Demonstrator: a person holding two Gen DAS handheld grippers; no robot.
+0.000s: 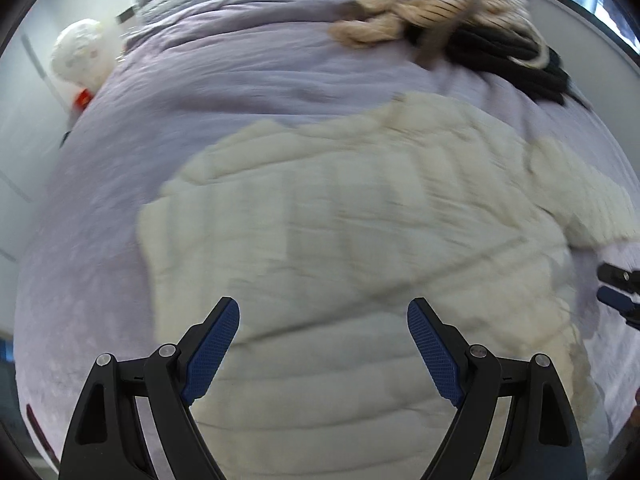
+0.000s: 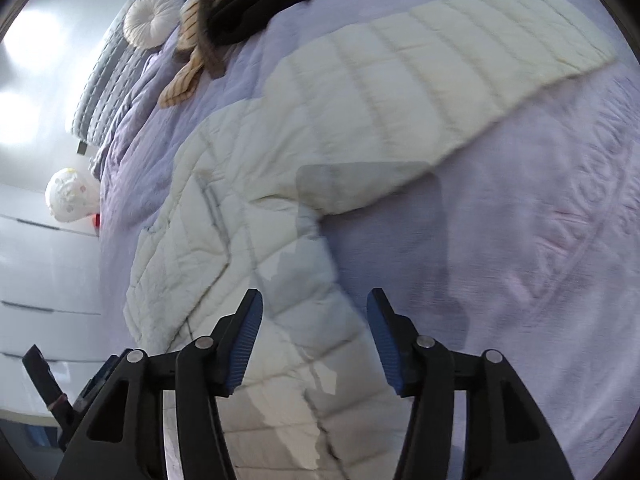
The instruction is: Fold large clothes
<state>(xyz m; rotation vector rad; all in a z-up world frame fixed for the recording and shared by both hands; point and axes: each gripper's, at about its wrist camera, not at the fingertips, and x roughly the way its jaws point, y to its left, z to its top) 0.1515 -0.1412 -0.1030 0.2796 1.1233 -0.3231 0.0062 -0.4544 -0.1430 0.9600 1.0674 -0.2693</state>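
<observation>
- Lavender bedding (image 2: 520, 240) covered the whole bed and served as the work surface; it ran bare and smooth to the right of the garment in the right wrist view, with an embossed round emblem pressed into it.
- On the left of both views the bed's edge dropped toward pale cabinet fronts (image 2: 36, 264), and a white patterned ball-shaped object (image 1: 82, 54) stood just beside that edge.
- One cream quilted jacket (image 1: 360, 240) lay flat across the middle of the bed, and one of its sleeves (image 2: 440, 76) stretched out straight toward the far right.
- One heap of other clothes (image 1: 452, 24), tan striped and black, sat at the far end of the bed, apart from the jacket.
- One round white cushion (image 2: 152, 16) rested near the grey ribbed headboard (image 2: 100, 84).
- Left gripper (image 1: 323, 350) hung over the jacket's body with its jaws spread wide and nothing between the blue pads.
- Right gripper (image 2: 315, 342) hung over the jacket's lower edge, jaws parted and clasping nothing; the cloth lay below them, not pinched.
- Two grippers in all; the right one's tips also showed at the right edge of the left wrist view, over bare bedding.
</observation>
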